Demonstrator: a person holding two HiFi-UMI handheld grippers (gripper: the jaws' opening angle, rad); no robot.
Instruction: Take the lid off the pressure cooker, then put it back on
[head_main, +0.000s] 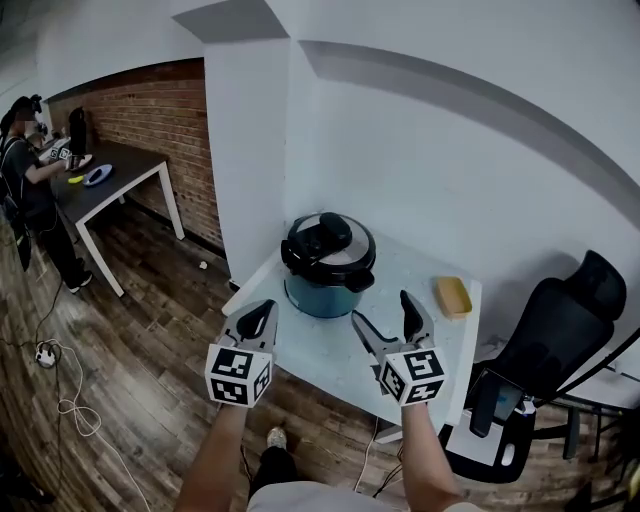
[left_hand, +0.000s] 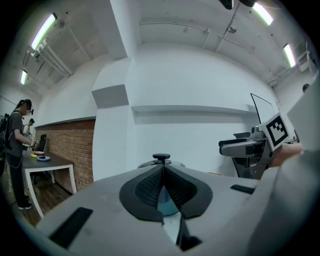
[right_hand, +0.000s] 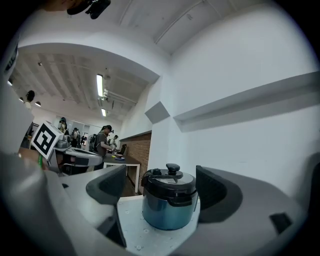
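A teal pressure cooker (head_main: 328, 270) stands on the white table (head_main: 330, 350), with its black and silver lid (head_main: 330, 240) on it. Both grippers hover over the table's near edge, short of the cooker and not touching it. My left gripper (head_main: 262, 315) is shut with nothing in it; in the left gripper view its jaws (left_hand: 162, 187) meet, and the lid's knob (left_hand: 161, 158) peeks over them. My right gripper (head_main: 383, 312) is open. In the right gripper view the cooker (right_hand: 169, 207) and its lid (right_hand: 170, 182) stand ahead between the spread jaws of the right gripper (right_hand: 161, 190).
A yellow block (head_main: 452, 296) lies on the table's right side. A black office chair (head_main: 560, 340) stands to the right. At the far left a person (head_main: 30, 190) works at a dark table (head_main: 115, 185). A white cable (head_main: 65, 400) lies on the wooden floor.
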